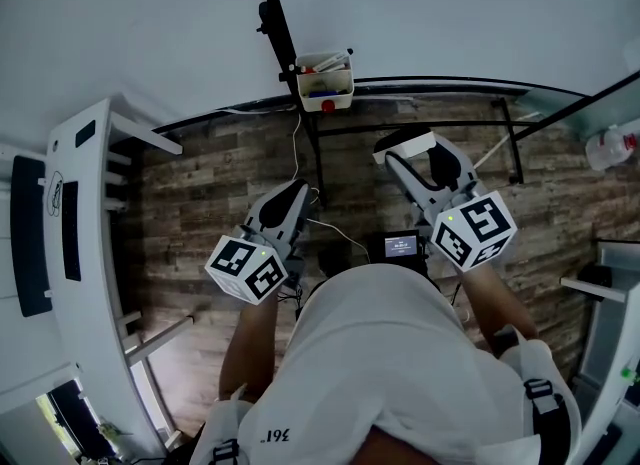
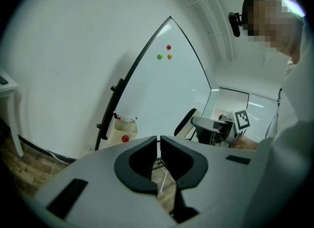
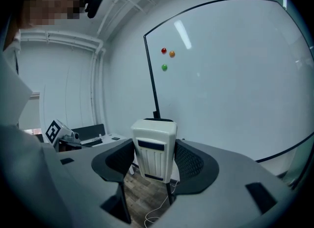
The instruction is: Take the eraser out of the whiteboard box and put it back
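My right gripper (image 3: 154, 161) is shut on the white eraser (image 3: 154, 148), which stands upright between the jaws; in the head view the eraser (image 1: 404, 143) shows at the tip of the right gripper (image 1: 418, 156), below and right of the box. The cream whiteboard box (image 1: 326, 81) hangs on the whiteboard's stand with markers and a red magnet in it; the same box (image 2: 119, 130) appears in the left gripper view. My left gripper (image 2: 159, 154) is shut with nothing between its jaws and sits lower left of the box (image 1: 283, 207).
The whiteboard (image 3: 230, 75) carries red, orange and green magnets (image 3: 167, 57). Its black stand legs (image 1: 514, 148) spread over the wooden floor, where a white cable (image 1: 330, 225) trails. A white desk (image 1: 70, 253) runs along the left. White furniture (image 1: 610, 293) stands at the right.
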`<state>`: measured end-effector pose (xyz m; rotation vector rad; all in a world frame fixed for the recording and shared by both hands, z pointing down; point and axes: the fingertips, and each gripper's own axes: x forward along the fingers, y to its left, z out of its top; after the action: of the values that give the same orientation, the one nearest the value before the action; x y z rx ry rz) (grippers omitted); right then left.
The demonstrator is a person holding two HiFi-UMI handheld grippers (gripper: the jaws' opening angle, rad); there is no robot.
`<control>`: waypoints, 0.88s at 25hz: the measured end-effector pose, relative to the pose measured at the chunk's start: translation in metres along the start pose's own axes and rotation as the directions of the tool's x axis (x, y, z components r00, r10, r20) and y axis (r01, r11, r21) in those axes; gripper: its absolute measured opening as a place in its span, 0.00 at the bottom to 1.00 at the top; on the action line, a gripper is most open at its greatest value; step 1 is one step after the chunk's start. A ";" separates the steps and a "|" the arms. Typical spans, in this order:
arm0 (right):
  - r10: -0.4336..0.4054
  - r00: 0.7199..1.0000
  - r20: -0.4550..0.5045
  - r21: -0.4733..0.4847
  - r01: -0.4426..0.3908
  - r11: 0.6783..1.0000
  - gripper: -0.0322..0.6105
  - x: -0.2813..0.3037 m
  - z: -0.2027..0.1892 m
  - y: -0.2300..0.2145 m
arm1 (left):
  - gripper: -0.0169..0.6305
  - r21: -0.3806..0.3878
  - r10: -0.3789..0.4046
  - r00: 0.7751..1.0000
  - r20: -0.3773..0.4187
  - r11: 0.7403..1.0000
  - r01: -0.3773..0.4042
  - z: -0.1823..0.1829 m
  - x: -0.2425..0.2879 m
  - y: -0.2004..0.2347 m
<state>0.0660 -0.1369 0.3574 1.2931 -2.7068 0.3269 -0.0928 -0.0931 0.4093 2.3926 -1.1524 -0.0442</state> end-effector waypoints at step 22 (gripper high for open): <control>-0.011 1.000 -0.012 -0.098 0.010 0.995 0.47 0.074 0.016 -0.027 | 0.04 0.115 -0.025 1.000 -0.012 0.993 0.026 0.029 0.059 0.040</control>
<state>0.0407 -0.2129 0.3602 1.2738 -2.6685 0.1979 -0.0902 -0.1702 0.4110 2.5056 -1.1486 0.0269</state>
